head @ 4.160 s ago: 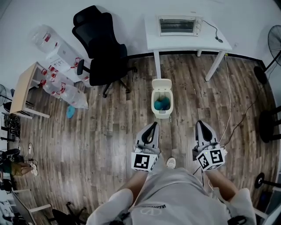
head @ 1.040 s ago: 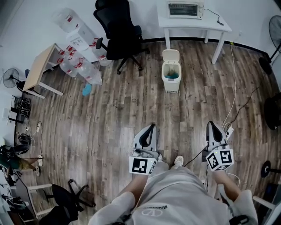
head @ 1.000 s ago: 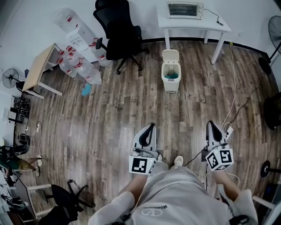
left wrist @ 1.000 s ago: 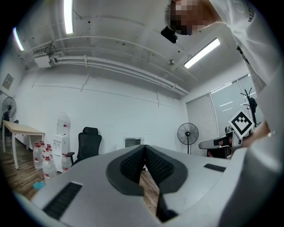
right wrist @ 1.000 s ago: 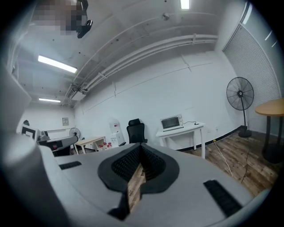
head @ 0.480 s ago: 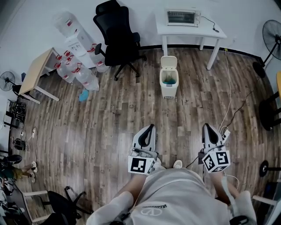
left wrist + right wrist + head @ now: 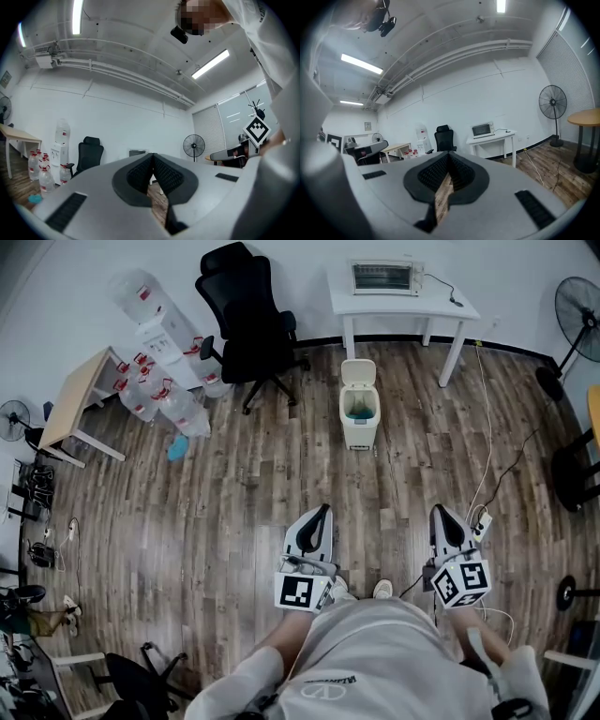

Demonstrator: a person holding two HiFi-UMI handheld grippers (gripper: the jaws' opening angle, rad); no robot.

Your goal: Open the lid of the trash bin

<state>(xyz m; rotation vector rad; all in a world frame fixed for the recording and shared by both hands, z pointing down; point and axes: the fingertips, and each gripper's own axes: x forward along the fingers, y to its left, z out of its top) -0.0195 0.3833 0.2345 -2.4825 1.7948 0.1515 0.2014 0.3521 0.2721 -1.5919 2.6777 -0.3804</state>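
Observation:
A cream trash bin (image 7: 359, 418) stands on the wood floor in front of the white table, its lid (image 7: 358, 372) tipped up and blue waste showing inside. In the head view my left gripper (image 7: 322, 512) is held low and near, well short of the bin, with jaws closed on nothing. My right gripper (image 7: 441, 514) hangs level with it to the right, also shut and empty. In the left gripper view the left gripper (image 7: 152, 159) points across the room with its dark pads (image 7: 166, 176) pressed together. The right gripper (image 7: 447, 158) likewise shows closed pads (image 7: 460, 174); the bin is hidden in both.
A white table (image 7: 401, 302) with a toaster oven (image 7: 385, 277) stands by the far wall. A black office chair (image 7: 246, 322), a water dispenser (image 7: 142, 306) with several bottles and a wooden desk (image 7: 73, 397) lie left. A cable (image 7: 485, 465) and a fan (image 7: 574, 307) are right.
The bin now sits much farther from me than four seconds ago, and the view has drifted slightly. Both grippers kept their pose and stayed shut. The lid stays up throughout.

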